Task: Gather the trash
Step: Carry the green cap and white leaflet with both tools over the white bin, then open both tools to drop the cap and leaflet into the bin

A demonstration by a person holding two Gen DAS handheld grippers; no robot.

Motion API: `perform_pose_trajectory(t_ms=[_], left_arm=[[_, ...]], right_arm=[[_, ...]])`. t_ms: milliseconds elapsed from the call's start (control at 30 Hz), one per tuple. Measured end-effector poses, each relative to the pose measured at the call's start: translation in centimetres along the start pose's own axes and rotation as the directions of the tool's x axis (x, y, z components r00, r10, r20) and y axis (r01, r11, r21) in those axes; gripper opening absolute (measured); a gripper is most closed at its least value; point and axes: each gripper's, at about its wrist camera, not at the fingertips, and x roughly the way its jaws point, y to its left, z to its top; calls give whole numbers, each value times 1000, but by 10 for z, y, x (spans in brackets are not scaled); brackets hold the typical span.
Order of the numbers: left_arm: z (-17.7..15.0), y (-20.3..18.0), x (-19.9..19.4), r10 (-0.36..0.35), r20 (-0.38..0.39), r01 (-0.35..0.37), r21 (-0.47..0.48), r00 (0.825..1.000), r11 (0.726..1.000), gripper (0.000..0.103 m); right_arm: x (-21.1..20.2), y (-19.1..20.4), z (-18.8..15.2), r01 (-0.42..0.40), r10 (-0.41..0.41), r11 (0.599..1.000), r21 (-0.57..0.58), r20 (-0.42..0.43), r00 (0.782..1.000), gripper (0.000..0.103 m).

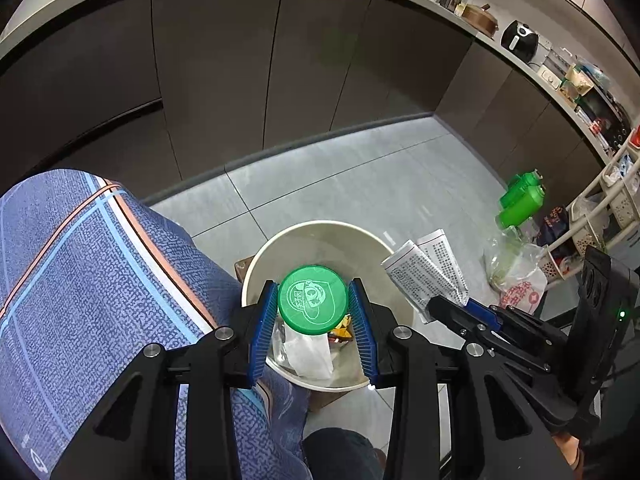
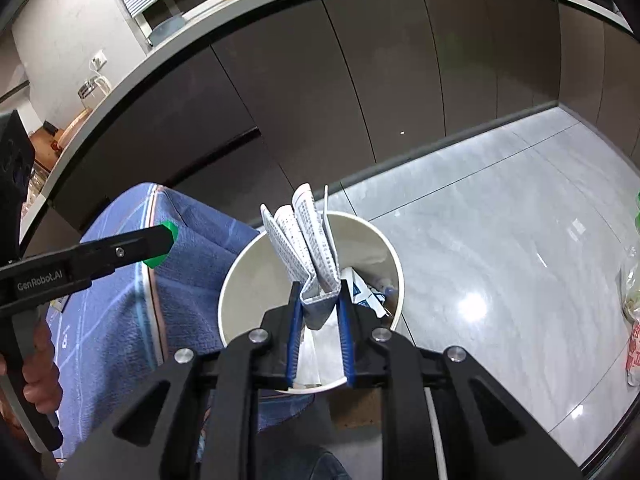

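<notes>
Over the bin (image 1: 256,264), the left gripper (image 1: 313,305) pinched a green lid (image 1: 312,300) by its rim (stiff, light, probably slick); the right gripper (image 2: 319,308) squeezed a limp folded paper (image 2: 306,240) at its fold.

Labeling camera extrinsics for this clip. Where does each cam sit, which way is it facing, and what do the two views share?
Left wrist: on the left gripper, facing down its fingers into the white bin; jaws grip a green lid; the right gripper with folded paper shows at right.
Right wrist: on the right gripper, facing down at the bin; jaws clamp the paper; the left gripper and the person's hand show at left.
Shared: bin, paper, blue plaid cloth, dark cabinets, grey floor tiles.
</notes>
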Motion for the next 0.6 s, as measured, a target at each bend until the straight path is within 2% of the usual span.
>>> perform_pose_trajectory(t_ms=[33,67,100,133,200,233,333,467,600], left_arm=[[0,1,2,9,1,-9,-1,1000,1000,36],[1,0,3,13,3,-13,-2,1000,1000,53],[2,0,4,26,11,-26,-8,1000,1000,81],[3,0,1,44,35,-44,-19,998,999,88],[3,2,-8,70,92,-67,-28,993,997,95],[4,3,-9,74,96,-72,-28,993,997,94],[4,6,-12,95,96,-90,-49,991,995,94],[1,16,-17,93,97,-85,-85,991,993,94],[-4,19,-26,102,108,-94,-80,989,992,94]], right_arm=[[4,1,-1,0,-1,1000,-8,-9,1000,24],[10,3,-2,8,-9,1000,-21,-24,1000,27],[14,3,-2,10,-11,999,-30,-35,999,43],[16,4,-3,19,-20,999,-35,-39,999,61],[15,3,-6,53,-54,998,-38,-19,998,75],[14,3,-7,59,-60,998,-36,-11,998,84],[9,-3,-9,63,-63,998,-3,6,998,98],[1,-5,-6,42,-43,998,37,21,999,99],[-3,2,-2,33,-33,999,17,30,999,99]])
